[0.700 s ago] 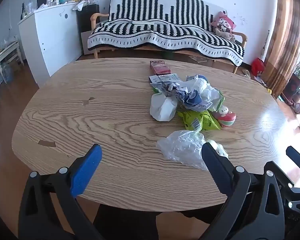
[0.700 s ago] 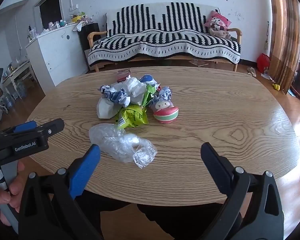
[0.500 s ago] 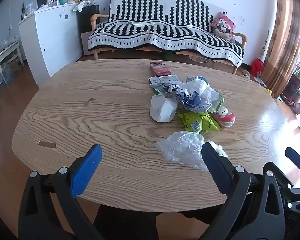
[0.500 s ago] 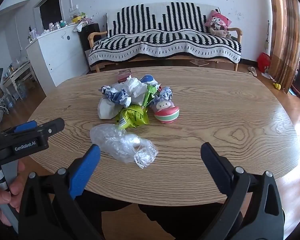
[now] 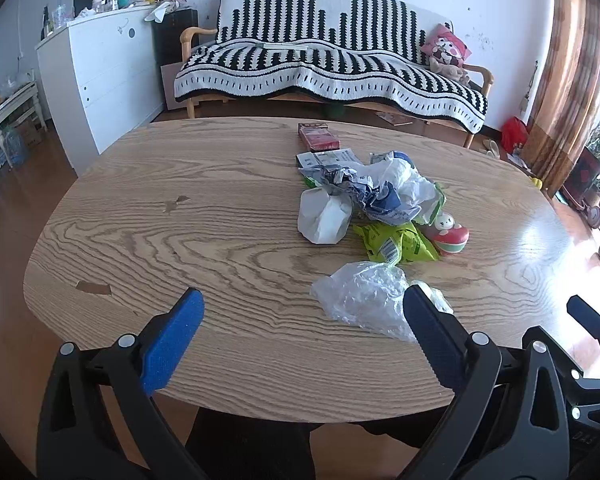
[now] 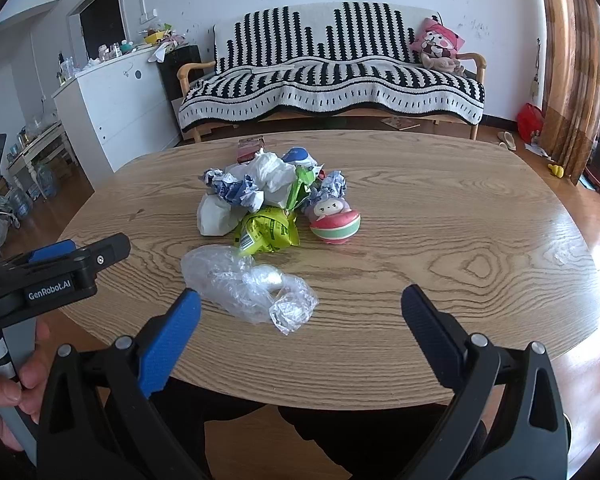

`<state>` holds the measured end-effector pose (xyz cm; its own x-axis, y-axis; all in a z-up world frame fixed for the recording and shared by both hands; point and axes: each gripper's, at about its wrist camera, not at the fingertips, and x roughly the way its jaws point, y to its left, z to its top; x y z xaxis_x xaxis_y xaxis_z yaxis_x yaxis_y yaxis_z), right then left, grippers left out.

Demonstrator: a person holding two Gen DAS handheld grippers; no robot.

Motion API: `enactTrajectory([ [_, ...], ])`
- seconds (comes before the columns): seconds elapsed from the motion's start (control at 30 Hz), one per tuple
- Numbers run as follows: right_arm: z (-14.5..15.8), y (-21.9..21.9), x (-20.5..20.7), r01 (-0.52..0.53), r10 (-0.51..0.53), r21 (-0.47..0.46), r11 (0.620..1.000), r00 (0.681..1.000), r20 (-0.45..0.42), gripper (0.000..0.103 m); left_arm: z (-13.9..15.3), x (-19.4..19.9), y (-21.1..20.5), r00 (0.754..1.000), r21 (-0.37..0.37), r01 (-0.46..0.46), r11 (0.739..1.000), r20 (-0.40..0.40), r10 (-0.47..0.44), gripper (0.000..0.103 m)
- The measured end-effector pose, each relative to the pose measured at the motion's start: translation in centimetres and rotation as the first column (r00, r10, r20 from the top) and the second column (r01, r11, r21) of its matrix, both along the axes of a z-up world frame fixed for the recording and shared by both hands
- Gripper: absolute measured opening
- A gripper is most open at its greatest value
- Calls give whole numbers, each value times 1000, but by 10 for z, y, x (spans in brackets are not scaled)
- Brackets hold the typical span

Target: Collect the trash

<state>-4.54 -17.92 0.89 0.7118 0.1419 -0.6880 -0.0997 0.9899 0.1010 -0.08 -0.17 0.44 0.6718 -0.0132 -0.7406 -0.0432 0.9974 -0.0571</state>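
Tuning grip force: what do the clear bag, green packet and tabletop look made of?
Clear bag: thin plastic film, see-through, crinkled, glinting. Green packet: glossy printed plastic wrapper, likely; creased, with a barcode. Tabletop: wood or wood-look veneer with bold grain and slight sheen; cannot tell which.

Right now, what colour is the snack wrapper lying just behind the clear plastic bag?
Bright yellow-green snack wrapper with dark print, clearest in the right wrist view.

A home living room: a wooden-armed sofa (image 6: 332,76) under a black-and-white striped throw stands against the white wall, with a pink cartoon cushion (image 6: 438,40) at one end. An oval wooden desk (image 6: 440,220) stands on polished wood flooring, beside a cluttered white cabinet (image 6: 112,108) and brown curtains (image 6: 568,60).
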Motion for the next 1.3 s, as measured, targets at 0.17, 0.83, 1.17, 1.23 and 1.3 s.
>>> enactTrajectory([
  [0.17,-3,0,0,-4,4,2,1000,1000,3,97,-1,0,0,1000,-1,1,1000,-1,-1,97],
  [0.83,-1,4,1,-14,14,3,1000,1000,4,97,-3,0,-2,1000,-1,1,1000,-3,-1,97],
  [1.17,-3,4,2,-17,17,4,1000,1000,2,97,-7,0,-3,1000,2,2,1000,-8,-2,97],
  [1.23,-5,5,3,-23,23,10,1000,1000,-3,97,-10,2,-3,1000,8,2,1000,-14,-1,97],
  [1.3,-9,5,7,-37,37,29,999,999,-17,97,-15,7,1,1000,9,-2,1000,-25,2,97],
])
